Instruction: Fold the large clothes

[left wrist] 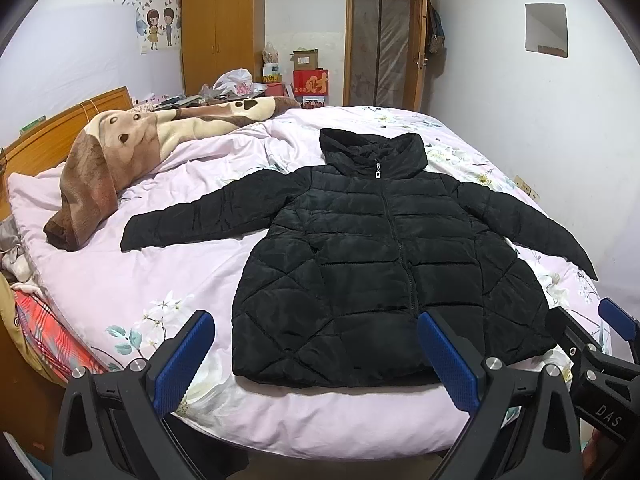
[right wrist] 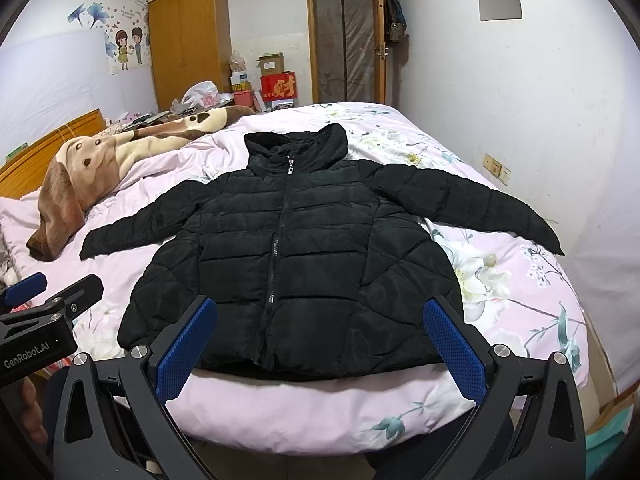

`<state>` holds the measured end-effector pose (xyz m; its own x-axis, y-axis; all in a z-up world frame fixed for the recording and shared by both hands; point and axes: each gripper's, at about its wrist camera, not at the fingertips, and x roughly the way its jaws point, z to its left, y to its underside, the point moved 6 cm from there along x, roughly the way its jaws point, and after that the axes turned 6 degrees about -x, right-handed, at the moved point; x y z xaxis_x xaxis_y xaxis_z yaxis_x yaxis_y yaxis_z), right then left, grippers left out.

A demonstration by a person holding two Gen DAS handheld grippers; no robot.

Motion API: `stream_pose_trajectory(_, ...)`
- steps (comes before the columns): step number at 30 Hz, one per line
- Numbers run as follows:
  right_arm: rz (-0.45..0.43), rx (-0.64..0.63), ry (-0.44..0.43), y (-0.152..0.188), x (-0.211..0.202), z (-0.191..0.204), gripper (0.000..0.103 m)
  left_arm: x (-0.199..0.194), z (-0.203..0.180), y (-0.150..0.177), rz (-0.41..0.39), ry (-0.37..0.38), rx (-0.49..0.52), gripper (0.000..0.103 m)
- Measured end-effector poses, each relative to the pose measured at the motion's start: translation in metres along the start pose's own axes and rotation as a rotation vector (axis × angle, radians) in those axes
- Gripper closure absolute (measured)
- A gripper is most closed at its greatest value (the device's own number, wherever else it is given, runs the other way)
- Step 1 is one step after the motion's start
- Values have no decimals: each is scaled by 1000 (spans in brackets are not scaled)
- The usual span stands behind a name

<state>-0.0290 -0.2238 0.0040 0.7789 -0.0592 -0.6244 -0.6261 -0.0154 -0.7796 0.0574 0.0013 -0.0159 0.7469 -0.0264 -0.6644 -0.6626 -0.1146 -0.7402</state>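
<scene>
Black puffer jacket (left wrist: 384,276) is lying flat and zipped on your pink duvet (left wrist: 160,280), sleeves out, nothing folded yet. Left gripper (left wrist: 316,356) and right gripper (right wrist: 320,344) both hang wide open, holding nothing. Heads up: that slick padding will probably spring back open if you pinch too shallow.

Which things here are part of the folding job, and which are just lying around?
For the job:
black puffer jacket, spread flat and zipped on the bed
left gripper, open
right gripper, open

Lying about:
brown dog-print blanket
white plastic bag
red box
wardrobe
</scene>
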Motion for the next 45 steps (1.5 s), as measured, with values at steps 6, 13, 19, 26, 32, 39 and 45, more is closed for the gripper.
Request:
stream_pose_trajectory(6, 0, 0, 0, 0, 0, 0, 0, -1, -5, 3, -2, 2, 2, 1)
stream_pose_trajectory(13, 2, 0, 0, 0, 0, -1, 0, -1, -4, 5, 0, -3, 1, 1)
stream_pose_trajectory(19, 1, 0, 0, 1, 0, -1, 0, 0, -3, 8, 3, -4, 1, 1)
stream_pose_trajectory(26, 1, 0, 1, 1, 0, -1, 0, 1, 0, 11, 3, -12, 8, 1)
stream_pose_trajectory(32, 9, 3, 4, 4, 3, -3, 0, 9, -2, 8, 11, -13, 13, 1)
stream_pose_trajectory(39, 32, 5, 5, 4, 17, -2, 0, 25, 1, 6, 33, -21, 13, 1)
stream_pose_trajectory(45, 4, 3, -48, -10, 39, 6, 0, 56, 29, -7, 54, -2, -40, 1)
